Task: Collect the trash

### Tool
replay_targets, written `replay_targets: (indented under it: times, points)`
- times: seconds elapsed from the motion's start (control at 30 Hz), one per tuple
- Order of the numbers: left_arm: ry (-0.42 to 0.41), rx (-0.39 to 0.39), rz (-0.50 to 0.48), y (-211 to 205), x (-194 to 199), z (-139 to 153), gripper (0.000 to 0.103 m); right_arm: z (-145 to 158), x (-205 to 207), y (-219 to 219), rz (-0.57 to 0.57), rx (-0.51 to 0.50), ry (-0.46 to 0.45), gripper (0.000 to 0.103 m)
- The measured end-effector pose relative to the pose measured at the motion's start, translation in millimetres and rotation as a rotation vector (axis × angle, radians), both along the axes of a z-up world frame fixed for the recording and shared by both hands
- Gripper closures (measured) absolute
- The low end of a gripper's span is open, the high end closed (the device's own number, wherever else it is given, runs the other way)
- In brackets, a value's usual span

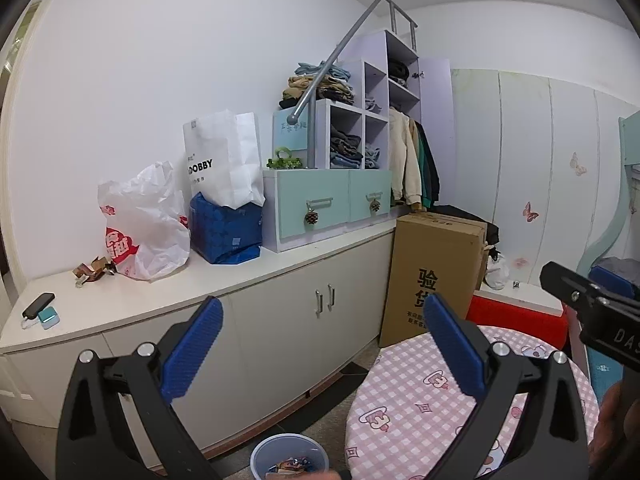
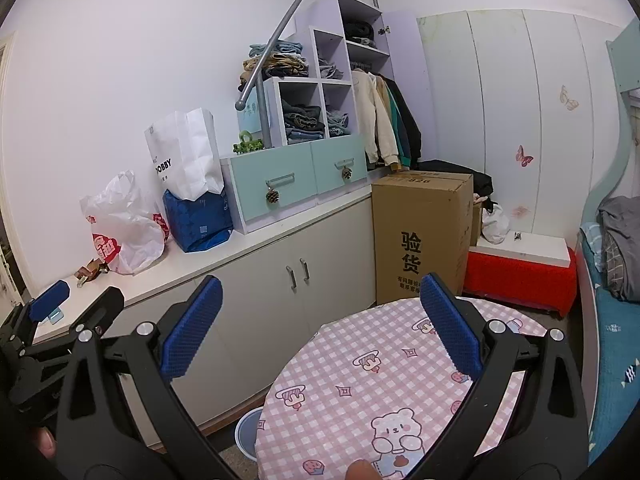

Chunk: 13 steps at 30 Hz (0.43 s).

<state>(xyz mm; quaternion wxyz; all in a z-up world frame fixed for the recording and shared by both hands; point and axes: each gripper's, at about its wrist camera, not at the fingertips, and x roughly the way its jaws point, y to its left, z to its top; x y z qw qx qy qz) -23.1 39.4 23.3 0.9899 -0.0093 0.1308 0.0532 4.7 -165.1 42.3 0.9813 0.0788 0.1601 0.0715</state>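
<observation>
Trash bin [image 1: 289, 458] sits beside table edge [image 2: 272, 400]; left claw [image 1: 322, 344] and right claw [image 2: 320, 326] released, empty.

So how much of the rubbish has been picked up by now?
Some scraps already lie in the small bin on the floor beside the pink checked table. Nothing is in hand: the left claw and the right claw are both open and hold nothing. Left to collect: the crumpled brown wrappers on the white cabinet.
</observation>
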Motion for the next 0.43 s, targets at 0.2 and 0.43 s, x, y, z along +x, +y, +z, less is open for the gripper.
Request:
replay_targets:
  times: [0.2,0.43]
  points:
    - [0.009,-0.015,0.008,1.0,5.7,-3.7,0.005,-5.8,4.6,-1.1,0.003,0.002,0.015,0.006]
    - [0.030,-0.011,0.014,-2.2,11.7,-7.5,0.005,-9.0,6.6,-1.3,0.004,0.003,0.021,0.006]
